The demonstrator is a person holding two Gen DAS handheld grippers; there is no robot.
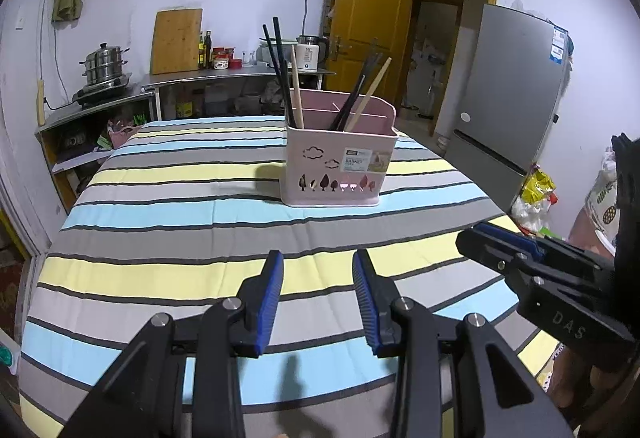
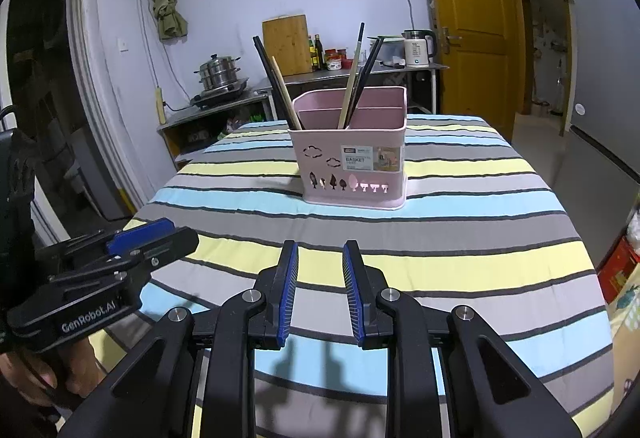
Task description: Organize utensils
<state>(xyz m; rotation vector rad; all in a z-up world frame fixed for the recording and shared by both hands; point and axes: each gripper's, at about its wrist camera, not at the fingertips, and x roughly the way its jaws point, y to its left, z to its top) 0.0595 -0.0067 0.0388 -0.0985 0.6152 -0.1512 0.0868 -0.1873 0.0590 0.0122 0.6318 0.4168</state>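
Chopsticks (image 2: 354,78), dark and pale, are seen standing on end in a pink basket (image 2: 352,158) on the striped counter (image 2: 440,262), leaning outward in 2 bunches, long axes near upright. The basket lies straight ahead of both grippers and well apart from them; neither is clearly nearer. The left gripper (image 1: 318,302) and right gripper (image 2: 320,290) are held with jaws spread, nothing between them. "BASKET" is read on the label (image 2: 370,158); "GenRobot.AI" and "DAS" on the grippers.
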